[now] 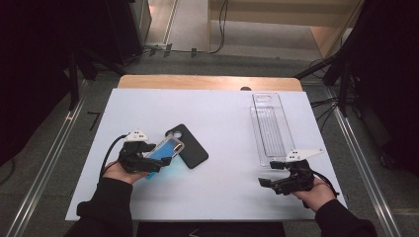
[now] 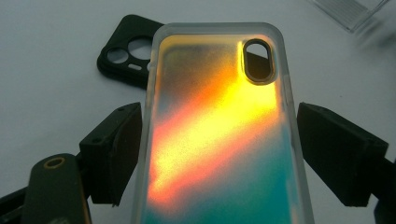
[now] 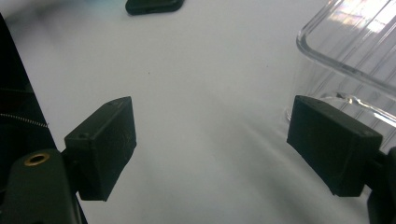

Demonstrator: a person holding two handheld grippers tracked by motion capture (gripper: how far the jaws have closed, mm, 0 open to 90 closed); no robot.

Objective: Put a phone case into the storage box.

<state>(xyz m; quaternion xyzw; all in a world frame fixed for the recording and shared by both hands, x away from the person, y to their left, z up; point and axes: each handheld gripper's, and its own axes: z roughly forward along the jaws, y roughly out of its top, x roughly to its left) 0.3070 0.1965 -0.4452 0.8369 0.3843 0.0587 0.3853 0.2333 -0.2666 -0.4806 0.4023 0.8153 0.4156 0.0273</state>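
**Iridescent phone case sitting between the left jaws, above the white table**

The iridescent phone case (image 2: 219, 135), clear-rimmed with an orange, yellow and teal sheen and an oval camera cutout, is sitting lengthwise between the jaws of the left gripper (image 1: 159, 159). In the left gripper view both black pads are lying right along the case's long clear edges, so the jaws are clamping it across its width. From above, the case is pointing away from the person's left hand (image 1: 118, 172), its far end overlapping the black phone case (image 1: 189, 145) that is lying flat on the white table (image 1: 217, 192), left of centre. Whether the two cases are touching there cannot be told.

The black case is showing its several round camera holes in the left gripper view (image 2: 122, 56). No brand, label or writing is readable on either case.

At the table's far right a long clear plastic tray (image 1: 269, 126) is lying with its ribbed floor bare; nothing is sitting in it. Its rounded near corner is showing beside the right jaw in the right gripper view (image 3: 345, 51).

The right gripper (image 1: 269, 175) is hovering near the table's right front edge, just short of the tray's near end, its jaws standing well apart with only bare table between them. The right hand (image 1: 316, 190) is gripping it from behind, the dark-sleeved forearm coming in from the bottom edge.
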